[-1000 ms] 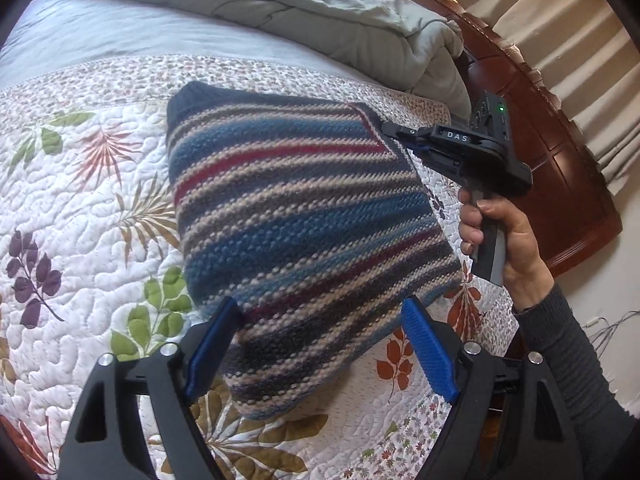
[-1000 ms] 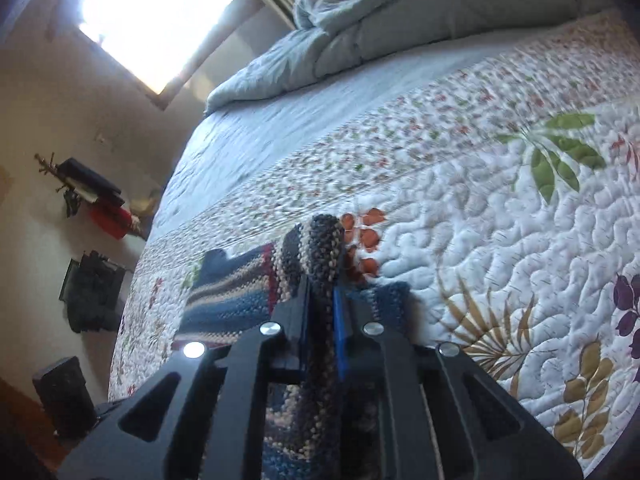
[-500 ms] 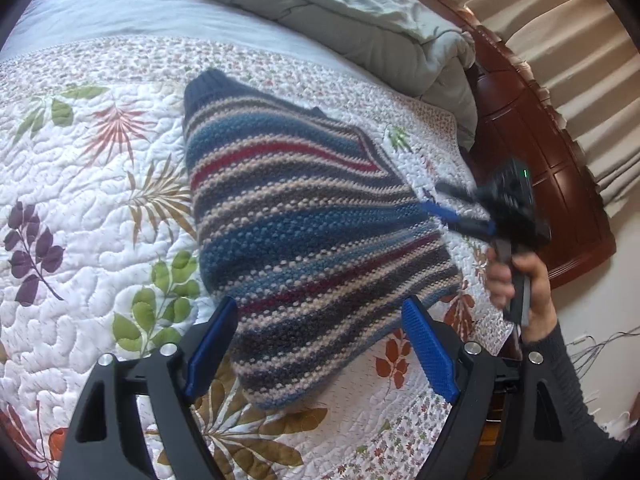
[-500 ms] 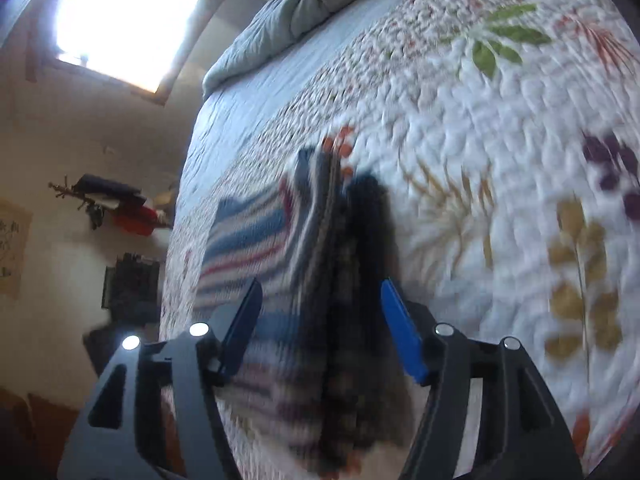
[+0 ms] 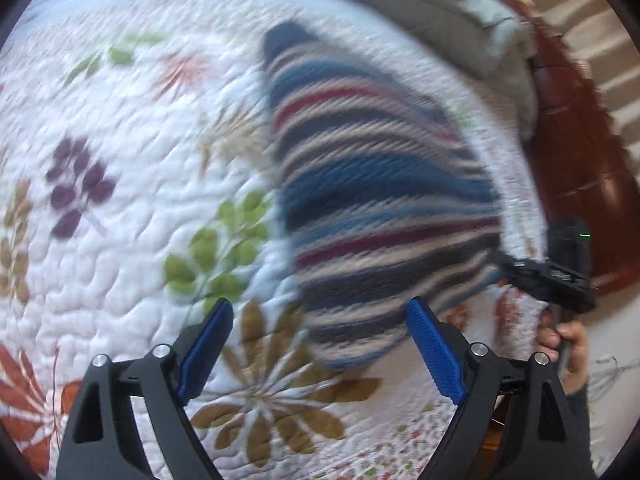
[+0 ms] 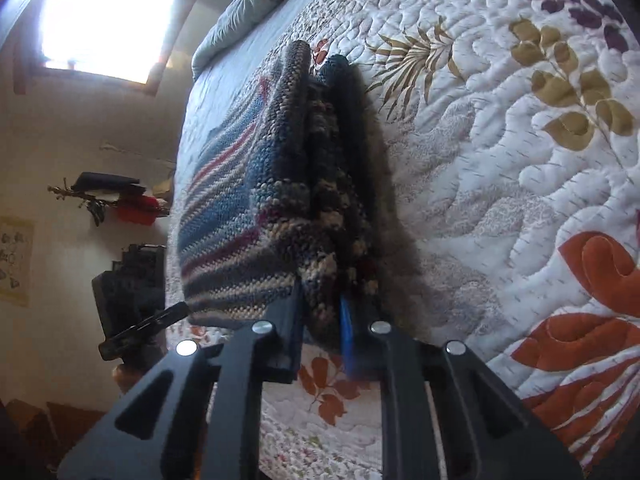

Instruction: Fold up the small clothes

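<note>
A folded knitted sweater [image 5: 372,184] with blue, red, cream and dark stripes lies on the floral quilt [image 5: 120,184]. My left gripper [image 5: 316,344] is open and empty, its blue pads either side of the sweater's near corner. My right gripper [image 6: 320,320] is shut on the sweater's [image 6: 248,224] thick folded edge at the bed's side. In the left wrist view the right gripper [image 5: 504,262] shows at the sweater's right corner, held by a hand.
A grey duvet [image 5: 452,12] is bunched at the far end of the bed. A dark wooden bed frame [image 5: 580,168] runs along the right side. In the right wrist view a bright window [image 6: 100,12] and wall items lie beyond the bed.
My right gripper let go of the sweater's upper corner, opened, moved down its edge and has shut on the lower corner. My left gripper has drifted left; its view is blurred.
</note>
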